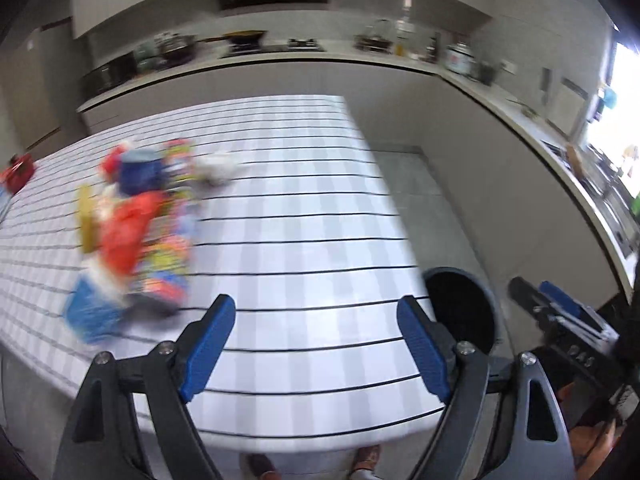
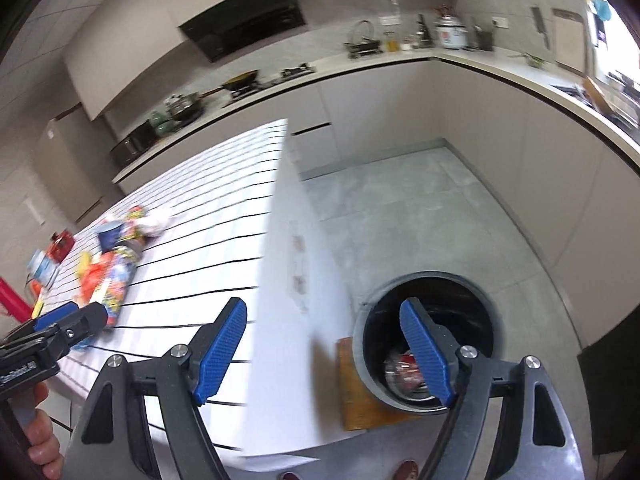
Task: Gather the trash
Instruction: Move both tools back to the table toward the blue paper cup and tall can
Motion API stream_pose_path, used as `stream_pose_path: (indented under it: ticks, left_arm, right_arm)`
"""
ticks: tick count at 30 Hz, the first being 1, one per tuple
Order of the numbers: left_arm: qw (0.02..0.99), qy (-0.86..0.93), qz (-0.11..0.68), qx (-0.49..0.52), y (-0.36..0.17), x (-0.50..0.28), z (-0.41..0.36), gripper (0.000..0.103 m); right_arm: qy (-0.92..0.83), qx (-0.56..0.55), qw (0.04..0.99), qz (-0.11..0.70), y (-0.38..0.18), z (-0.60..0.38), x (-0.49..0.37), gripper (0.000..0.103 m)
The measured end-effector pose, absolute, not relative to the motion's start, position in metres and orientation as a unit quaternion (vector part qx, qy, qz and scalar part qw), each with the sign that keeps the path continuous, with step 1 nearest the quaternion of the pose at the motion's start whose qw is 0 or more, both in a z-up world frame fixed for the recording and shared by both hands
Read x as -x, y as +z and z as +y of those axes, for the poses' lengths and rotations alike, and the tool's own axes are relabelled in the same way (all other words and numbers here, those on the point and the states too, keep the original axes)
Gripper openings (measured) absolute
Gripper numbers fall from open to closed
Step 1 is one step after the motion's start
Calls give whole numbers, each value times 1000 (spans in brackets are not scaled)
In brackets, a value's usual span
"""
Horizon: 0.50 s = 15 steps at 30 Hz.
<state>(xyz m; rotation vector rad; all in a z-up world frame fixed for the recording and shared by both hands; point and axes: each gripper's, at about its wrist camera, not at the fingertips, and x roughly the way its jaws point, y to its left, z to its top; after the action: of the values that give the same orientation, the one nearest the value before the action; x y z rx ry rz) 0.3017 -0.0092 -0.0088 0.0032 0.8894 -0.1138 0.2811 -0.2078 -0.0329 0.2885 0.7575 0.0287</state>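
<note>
The left gripper (image 1: 316, 344) is held wide open and empty above the striped table (image 1: 304, 216). The right gripper (image 2: 324, 350) is likewise spread wide, with nothing gripped, over the table edge. The trash (image 1: 136, 228) is piled on the table's left side. A wrapper (image 2: 404, 372) lies inside the bin (image 2: 430, 338) on the floor.

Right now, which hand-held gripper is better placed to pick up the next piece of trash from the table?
Left. The left hand-held gripper is open over the table, and the trash pile lies just ahead on its left. The right hand-held gripper, also open and empty, hangs past the table edge beside the bin.
</note>
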Motion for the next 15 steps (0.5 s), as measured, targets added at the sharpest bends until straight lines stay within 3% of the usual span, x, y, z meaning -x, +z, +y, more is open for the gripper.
stream_pose_path:
  ticks: [15]
  left_arm:
    - [911, 1, 412, 1, -16, -295, 153, 84]
  right_arm:
    - [71, -109, 925, 357, -23, -21, -290, 84]
